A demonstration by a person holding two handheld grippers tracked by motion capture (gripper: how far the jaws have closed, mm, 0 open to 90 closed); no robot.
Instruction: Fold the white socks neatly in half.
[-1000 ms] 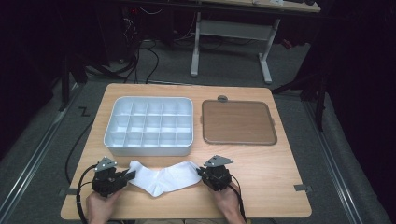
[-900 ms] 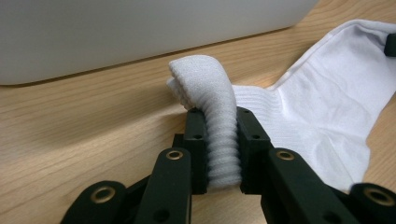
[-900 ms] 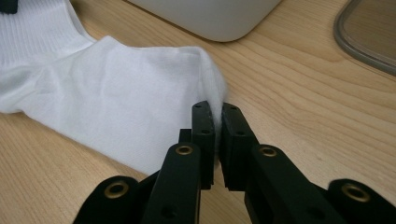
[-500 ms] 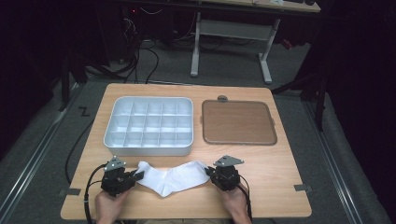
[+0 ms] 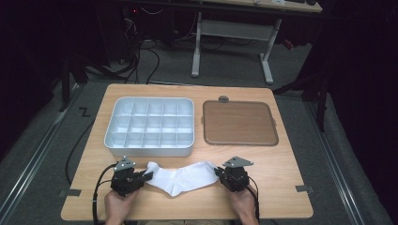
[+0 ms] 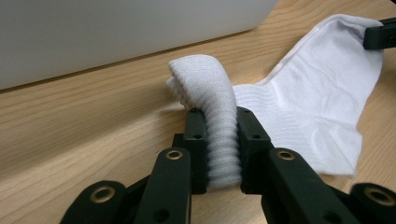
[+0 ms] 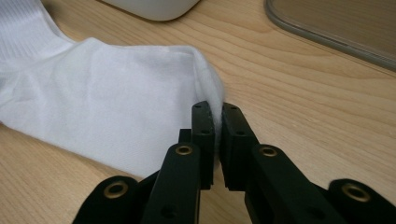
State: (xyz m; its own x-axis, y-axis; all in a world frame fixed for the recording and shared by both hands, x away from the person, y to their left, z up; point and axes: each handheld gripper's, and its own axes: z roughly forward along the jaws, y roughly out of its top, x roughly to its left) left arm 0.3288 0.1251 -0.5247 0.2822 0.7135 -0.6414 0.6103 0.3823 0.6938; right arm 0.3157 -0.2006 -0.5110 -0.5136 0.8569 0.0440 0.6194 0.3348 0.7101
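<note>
So you've got one white sock point(image 5: 182, 177) stretched across the near edge of the table point(image 5: 281, 159), pinched at both ends. Your left gripper point(image 5: 144, 177) is clamped on the ribbed cuff, your right gripper point(image 5: 218, 172) on the thin toe end, jaws nearly together with fabric between. Count-wise: one sock, one white divided tray point(image 5: 149, 127) behind it, one brown lid point(image 5: 239, 123) flat just right of the tray, two grippers, two hands. Tray has four rows of compartments, looks like five across. Table's light wood with bits of tape near the front corners. Room's dark, grey floor, cables trailing, one white desk frame point(image 5: 232, 35) at the back.
</note>
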